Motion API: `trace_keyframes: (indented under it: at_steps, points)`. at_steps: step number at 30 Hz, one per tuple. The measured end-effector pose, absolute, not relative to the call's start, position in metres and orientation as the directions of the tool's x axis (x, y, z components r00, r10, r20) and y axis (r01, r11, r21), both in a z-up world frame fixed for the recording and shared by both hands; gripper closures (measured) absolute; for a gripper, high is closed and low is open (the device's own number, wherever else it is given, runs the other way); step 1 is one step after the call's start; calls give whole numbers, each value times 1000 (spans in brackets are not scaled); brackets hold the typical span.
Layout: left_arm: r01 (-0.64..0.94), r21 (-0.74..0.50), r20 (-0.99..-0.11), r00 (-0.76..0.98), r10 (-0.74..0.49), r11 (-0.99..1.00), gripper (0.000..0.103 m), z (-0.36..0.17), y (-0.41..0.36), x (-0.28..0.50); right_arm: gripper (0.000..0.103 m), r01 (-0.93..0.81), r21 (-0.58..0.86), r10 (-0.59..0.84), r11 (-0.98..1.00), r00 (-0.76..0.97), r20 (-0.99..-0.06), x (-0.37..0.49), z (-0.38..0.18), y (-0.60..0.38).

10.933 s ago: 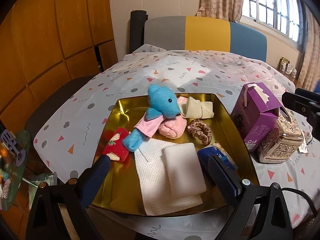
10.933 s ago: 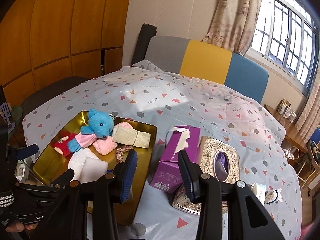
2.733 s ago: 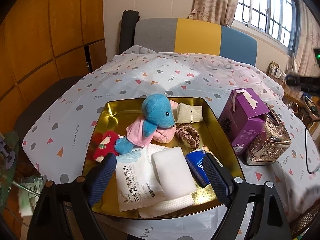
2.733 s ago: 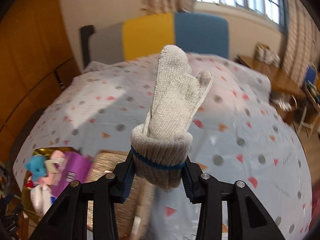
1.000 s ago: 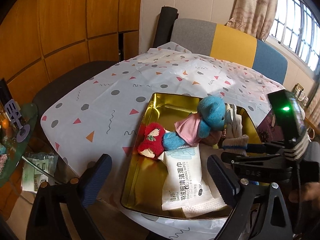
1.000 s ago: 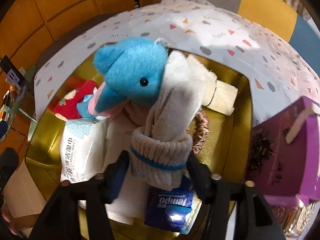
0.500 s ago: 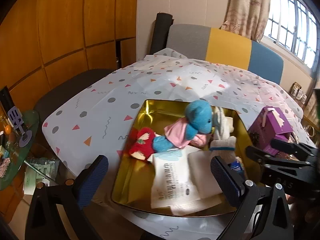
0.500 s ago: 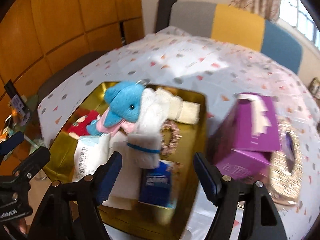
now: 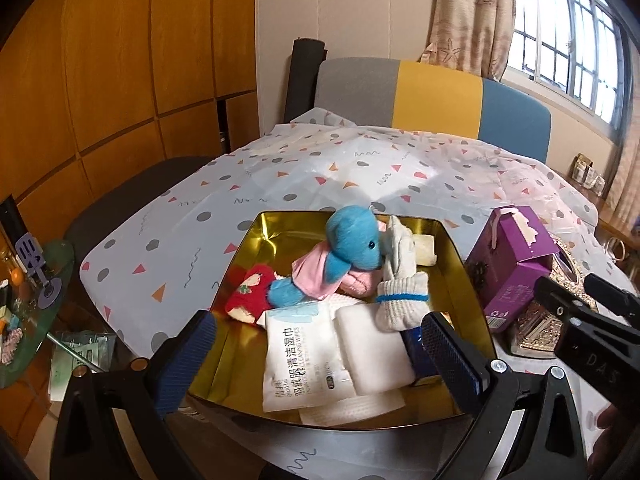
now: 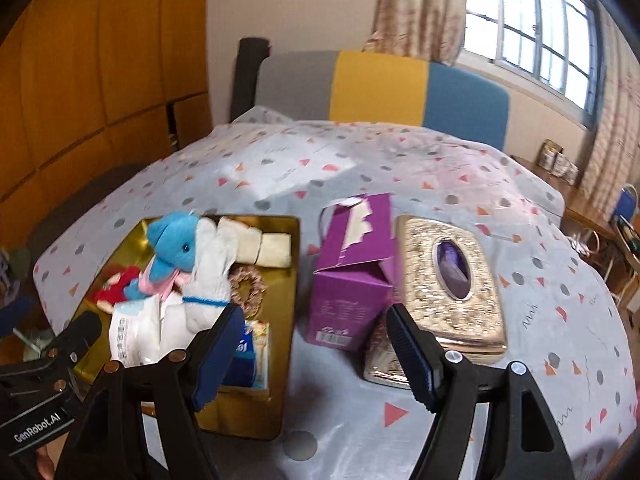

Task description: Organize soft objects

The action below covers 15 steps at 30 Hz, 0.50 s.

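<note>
A gold tray (image 9: 248, 264) (image 10: 286, 280) holds several soft things: a blue plush bear (image 9: 348, 248) (image 10: 172, 248), a white knit glove with a blue cuff band (image 9: 400, 296) (image 10: 208, 280), a red plush (image 9: 248, 296), a wet-wipes pack (image 9: 298, 360), a white sponge (image 9: 372, 348), a rolled beige cloth (image 10: 260, 248) and a scrunchie (image 10: 248, 284). My left gripper (image 9: 316, 356) is open and empty over the tray's near edge. My right gripper (image 10: 316, 348) is open and empty, above the table in front of the purple box.
A purple carton (image 9: 512, 264) (image 10: 352, 264) and an ornate gold tissue box (image 10: 452, 280) stand right of the tray on the patterned tablecloth (image 10: 400, 160). A blue tissue pack (image 10: 244, 352) lies in the tray's near right corner. A colour-block chair (image 9: 432, 88) stands behind the table.
My right gripper let go of the white glove, which now lies in the tray against the blue bear, and has pulled back and to the right. The left gripper stayed open.
</note>
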<state>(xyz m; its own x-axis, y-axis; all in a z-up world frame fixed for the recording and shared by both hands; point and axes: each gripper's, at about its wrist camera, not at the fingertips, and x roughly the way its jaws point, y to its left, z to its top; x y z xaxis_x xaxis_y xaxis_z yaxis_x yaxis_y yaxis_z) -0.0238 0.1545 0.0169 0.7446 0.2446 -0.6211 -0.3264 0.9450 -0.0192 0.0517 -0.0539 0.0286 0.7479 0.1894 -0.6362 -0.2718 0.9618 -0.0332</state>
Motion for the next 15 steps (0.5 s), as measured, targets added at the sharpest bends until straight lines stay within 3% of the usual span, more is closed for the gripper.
trace_keyframes:
  at_steps: [15]
  points:
    - [-290,-23,-612,760,216,957,0,20,139,-22,28,-218,-24,158,976,775,-613,44,30,-72]
